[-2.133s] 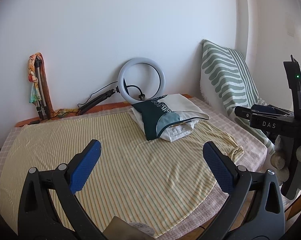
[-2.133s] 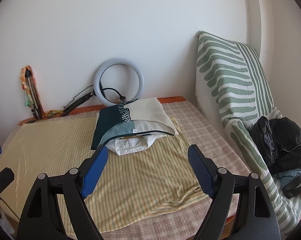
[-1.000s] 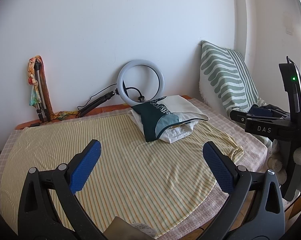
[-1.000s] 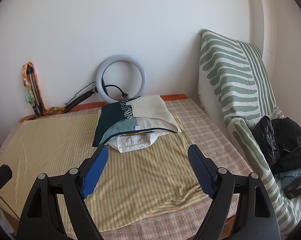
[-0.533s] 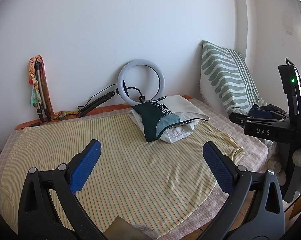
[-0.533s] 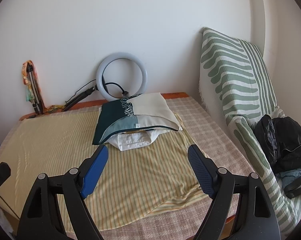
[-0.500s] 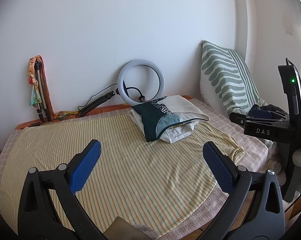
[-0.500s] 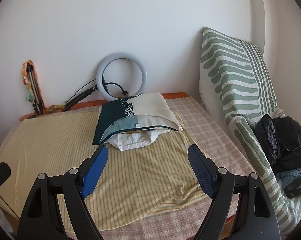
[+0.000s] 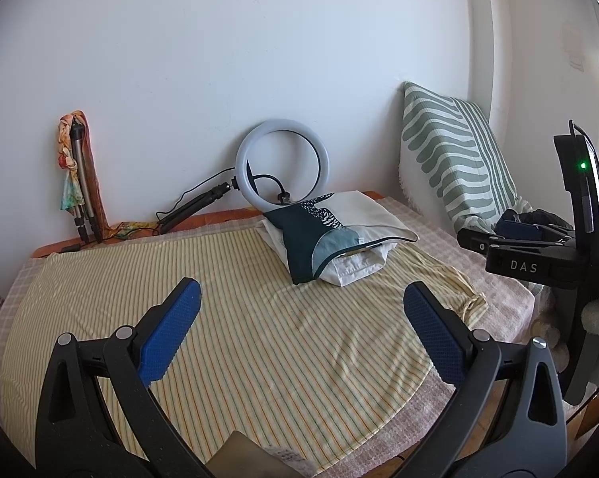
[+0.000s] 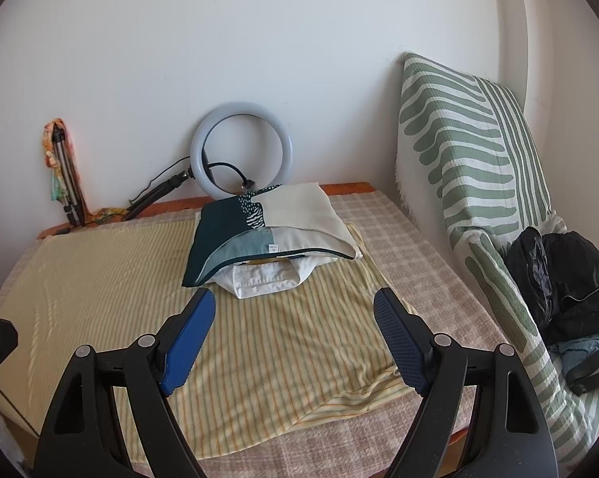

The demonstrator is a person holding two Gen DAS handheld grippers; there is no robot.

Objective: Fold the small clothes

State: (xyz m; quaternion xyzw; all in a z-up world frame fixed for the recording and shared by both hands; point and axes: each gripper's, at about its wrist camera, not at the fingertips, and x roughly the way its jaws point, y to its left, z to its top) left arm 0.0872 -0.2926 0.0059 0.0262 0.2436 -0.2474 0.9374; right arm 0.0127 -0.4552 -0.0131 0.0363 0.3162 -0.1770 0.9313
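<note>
Clearly the move to come turns on the small stack of clothes [image 10: 273, 245] at the far middle of the bed [image 10: 430, 279], dead ahead of the right gripper [image 10: 295, 334] and ahead and to the right of the left gripper [image 9: 299, 330]. By my reckoning the right gripper is the nearer one. Both sets of jaws are spread wide and hold nothing, hovering over the yellow striped sheet [image 9: 259, 338].

A teal-and-cream piece [image 10: 267, 227] lies on top, its long axis running left to right, over a white garment [image 10: 263, 275] whose hemmed edge faces the jaws. That near edge looks the easiest to reach. Behind the stack a ring light [image 10: 241, 151] leans on the wall, so pulling toward the near side seems safer. Open sheet lies left and in front for spreading; the green striped cushion [image 10: 466, 147] bounds the right.
</note>
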